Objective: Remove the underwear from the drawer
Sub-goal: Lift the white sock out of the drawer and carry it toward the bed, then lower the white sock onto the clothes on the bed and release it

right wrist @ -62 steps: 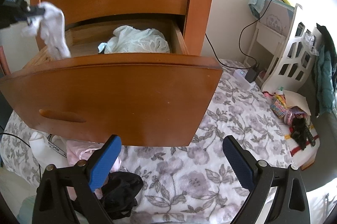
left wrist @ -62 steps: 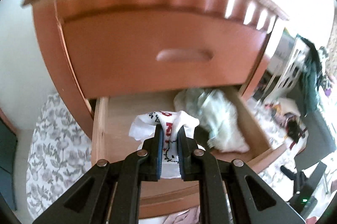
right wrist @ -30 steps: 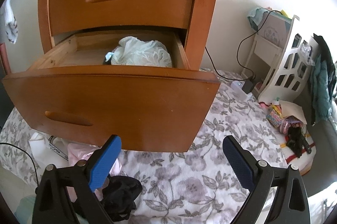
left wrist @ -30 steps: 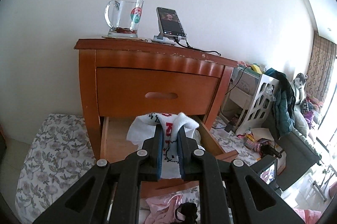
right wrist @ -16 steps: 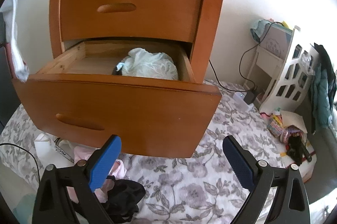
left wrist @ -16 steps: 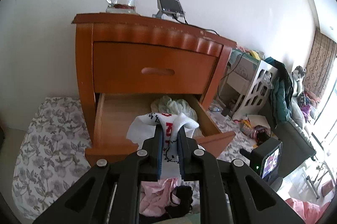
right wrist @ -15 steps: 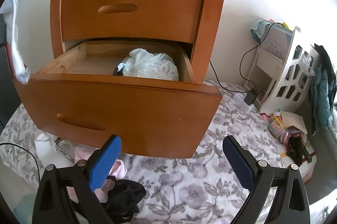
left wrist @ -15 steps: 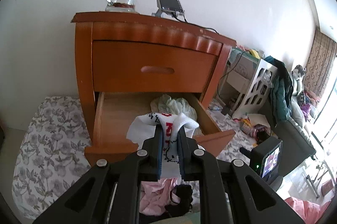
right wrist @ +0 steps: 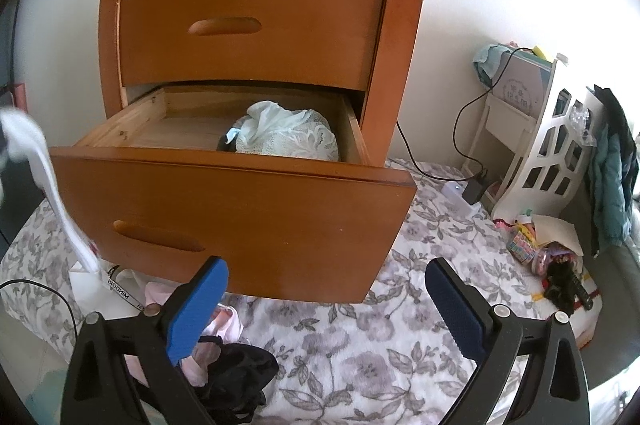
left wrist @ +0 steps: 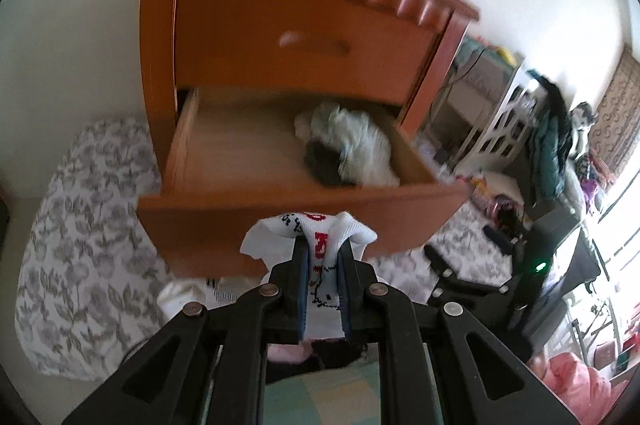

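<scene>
Ahead of the right gripper's (right wrist: 326,299) opening jaws stands the nightstand (right wrist: 264,25), its lower drawer (right wrist: 240,209) pulled out. A bundle of underwear (right wrist: 288,139) lies in the drawer's right rear part. Under the left jaw, garments (right wrist: 236,369) lie on the floor. Right of the jaws stands a rack (right wrist: 548,153).

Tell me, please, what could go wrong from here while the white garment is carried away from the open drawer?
The white garment is pinched only by a fold in the left gripper; its long tail hangs beside the drawer front and could snag there or slip free. The pale lace bundle and a dark item remain in the drawer, so the job may end incomplete. The right gripper, jaws opening and empty, could bump the protruding drawer front.
</scene>
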`<state>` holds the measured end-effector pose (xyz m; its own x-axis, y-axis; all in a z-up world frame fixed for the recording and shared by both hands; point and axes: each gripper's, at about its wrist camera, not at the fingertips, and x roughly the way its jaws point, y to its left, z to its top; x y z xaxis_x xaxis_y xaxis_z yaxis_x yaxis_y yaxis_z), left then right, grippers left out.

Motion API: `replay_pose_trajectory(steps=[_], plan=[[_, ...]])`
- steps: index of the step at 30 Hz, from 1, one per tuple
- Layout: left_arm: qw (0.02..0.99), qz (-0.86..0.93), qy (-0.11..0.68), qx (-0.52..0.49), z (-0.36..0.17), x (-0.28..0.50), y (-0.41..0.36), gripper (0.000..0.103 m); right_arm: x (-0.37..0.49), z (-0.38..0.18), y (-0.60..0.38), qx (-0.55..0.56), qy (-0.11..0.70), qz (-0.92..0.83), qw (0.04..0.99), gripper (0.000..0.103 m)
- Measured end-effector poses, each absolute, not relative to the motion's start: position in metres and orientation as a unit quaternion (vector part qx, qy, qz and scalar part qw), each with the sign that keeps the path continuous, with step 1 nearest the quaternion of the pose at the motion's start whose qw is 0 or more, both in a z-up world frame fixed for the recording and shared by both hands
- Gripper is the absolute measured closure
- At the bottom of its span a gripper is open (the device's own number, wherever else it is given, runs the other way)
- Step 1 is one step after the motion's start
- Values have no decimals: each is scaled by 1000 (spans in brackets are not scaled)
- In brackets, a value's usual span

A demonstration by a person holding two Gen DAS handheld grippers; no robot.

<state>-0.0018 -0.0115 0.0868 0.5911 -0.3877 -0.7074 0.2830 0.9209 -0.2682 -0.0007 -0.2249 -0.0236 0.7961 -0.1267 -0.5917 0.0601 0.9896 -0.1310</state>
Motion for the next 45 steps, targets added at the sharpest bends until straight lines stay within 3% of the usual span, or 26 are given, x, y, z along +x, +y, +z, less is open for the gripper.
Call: replay_pose_trajectory(steps=[45], plan=[[778,-149,609,-49,-76,46,-47,88,13,-36,-227,-54,353,-47,933,0]])
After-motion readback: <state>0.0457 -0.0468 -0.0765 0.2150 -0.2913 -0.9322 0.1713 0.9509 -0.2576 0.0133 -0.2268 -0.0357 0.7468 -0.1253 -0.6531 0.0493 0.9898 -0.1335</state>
